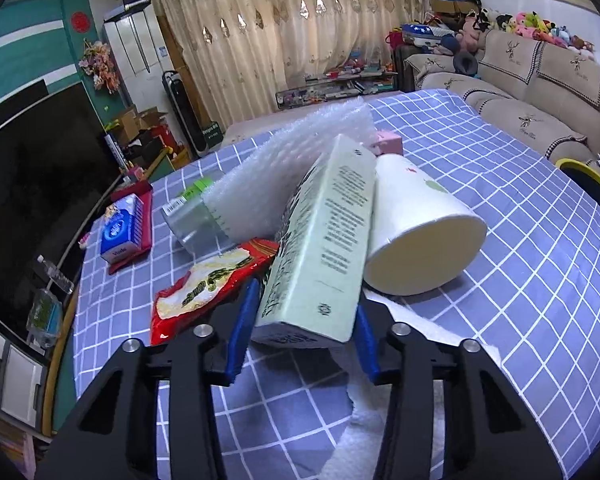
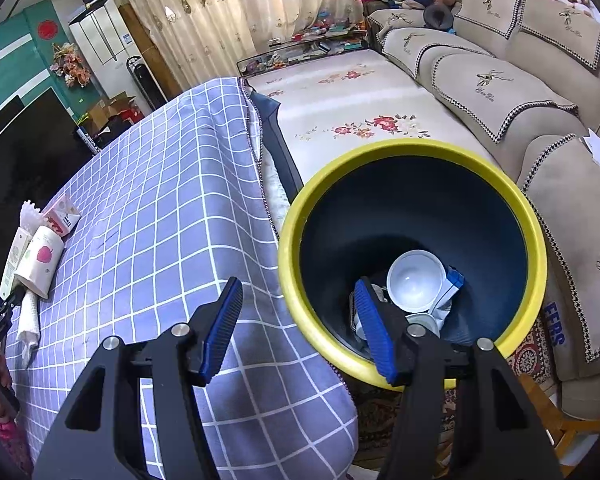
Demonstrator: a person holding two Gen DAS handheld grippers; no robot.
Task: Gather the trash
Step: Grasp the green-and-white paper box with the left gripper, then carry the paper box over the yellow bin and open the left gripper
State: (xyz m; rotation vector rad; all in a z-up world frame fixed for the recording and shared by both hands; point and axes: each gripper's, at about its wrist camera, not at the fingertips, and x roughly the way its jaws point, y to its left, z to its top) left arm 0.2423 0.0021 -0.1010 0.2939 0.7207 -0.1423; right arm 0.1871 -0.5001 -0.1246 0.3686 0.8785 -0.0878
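The left gripper (image 1: 302, 320) has its 2 blue jaws closed partway on the near end of a pale green carton (image 1: 320, 240); a white paper cup (image 1: 416, 236) lies just right of them; the right gripper (image 2: 300, 330) stands half open and empty, its right jaw over the yellow-rimmed bin (image 2: 536, 240).

A table under a blue-and-white checked cloth (image 1: 500, 208) carries the clutter: a red snack wrapper (image 1: 208, 284), a clear plastic container (image 1: 192, 216), bubble wrap (image 1: 296, 152), a pale green carton (image 1: 324, 240), a tipped paper cup (image 1: 416, 236), white tissue (image 1: 428, 320), a tissue pack (image 1: 120, 232) on what may be a red tray, and a small pink carton (image 1: 388, 142).
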